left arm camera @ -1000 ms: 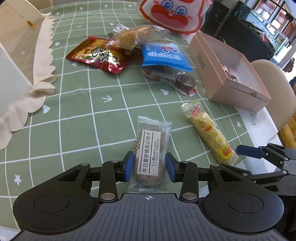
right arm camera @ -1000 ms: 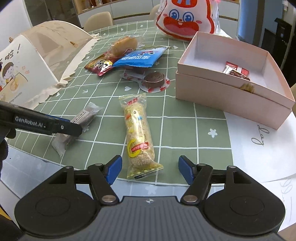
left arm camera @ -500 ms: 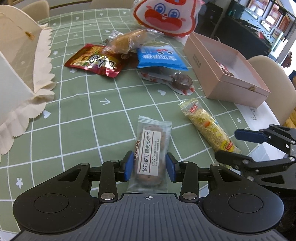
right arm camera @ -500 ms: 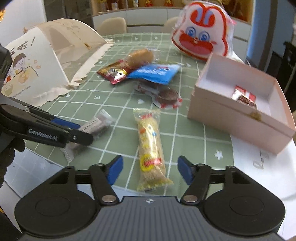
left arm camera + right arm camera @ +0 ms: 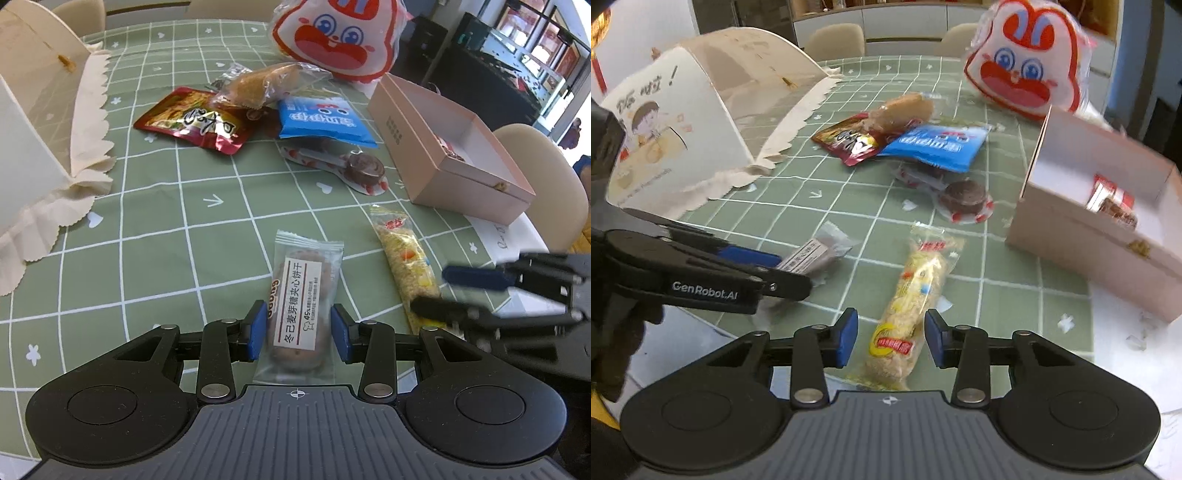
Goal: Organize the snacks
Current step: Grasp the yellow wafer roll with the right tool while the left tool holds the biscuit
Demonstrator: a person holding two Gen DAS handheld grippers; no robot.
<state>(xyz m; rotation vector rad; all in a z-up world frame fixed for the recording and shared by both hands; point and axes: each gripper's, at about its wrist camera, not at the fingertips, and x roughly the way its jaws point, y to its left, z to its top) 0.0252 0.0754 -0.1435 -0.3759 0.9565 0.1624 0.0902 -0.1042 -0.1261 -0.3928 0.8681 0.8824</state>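
Blue pads of the left gripper clasped the clear-wrapped biscuit packet low in the frame, ready to lift it. The right gripper had just been closing around the yellow rice-crisp bar, pads not visibly pressing yet. Beyond, on the green checked desk, loose snacks lay heaped; the pink box at right probably awaited them.

A home dining room: a table under a green checked tablecloth, padded beige dining chairs around it, white cabinets along the back wall, and a large window to one side.
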